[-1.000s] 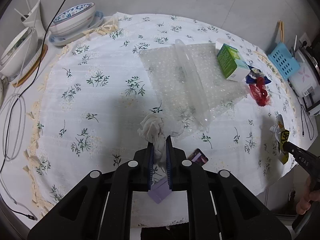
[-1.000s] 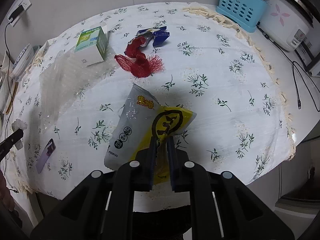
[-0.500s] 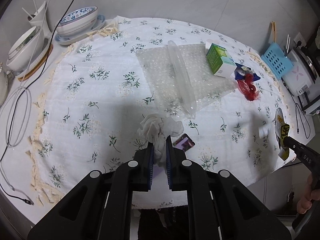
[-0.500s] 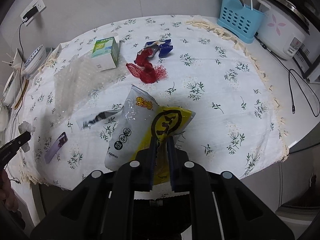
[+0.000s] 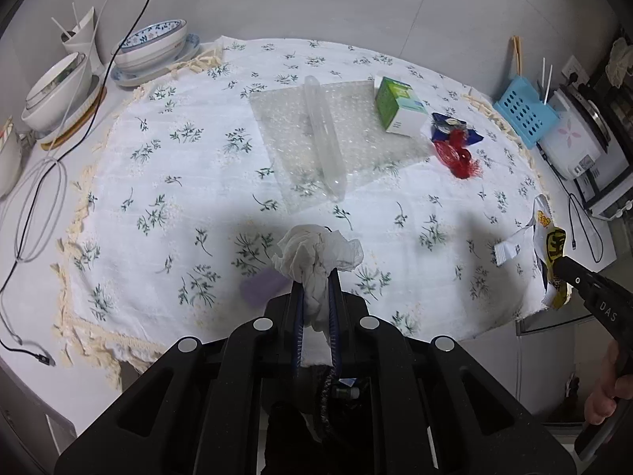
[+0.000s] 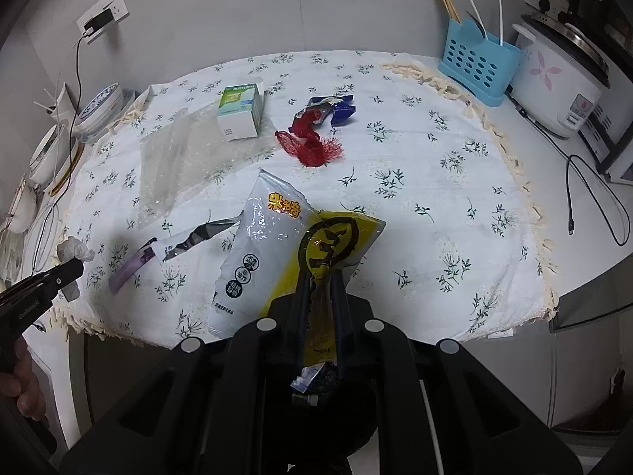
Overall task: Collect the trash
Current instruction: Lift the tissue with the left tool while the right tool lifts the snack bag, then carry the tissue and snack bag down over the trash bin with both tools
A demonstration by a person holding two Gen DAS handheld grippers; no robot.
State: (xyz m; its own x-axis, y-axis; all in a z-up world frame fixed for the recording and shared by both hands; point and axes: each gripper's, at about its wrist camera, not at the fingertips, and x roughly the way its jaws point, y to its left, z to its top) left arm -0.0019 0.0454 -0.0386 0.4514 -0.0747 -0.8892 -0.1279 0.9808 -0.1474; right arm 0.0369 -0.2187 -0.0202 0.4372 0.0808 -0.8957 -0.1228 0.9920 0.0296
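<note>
The left claw is clamped on a crumpled tissue, held above the near edge of the tabletop. The right claw pinches a yellow wrapper and a white snack bag over the same edge.

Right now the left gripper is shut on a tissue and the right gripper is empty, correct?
Not quite. The left gripper is shut on the tissue, but the right gripper is not empty: the right wrist view shows it shut on snack wrappers.
</note>
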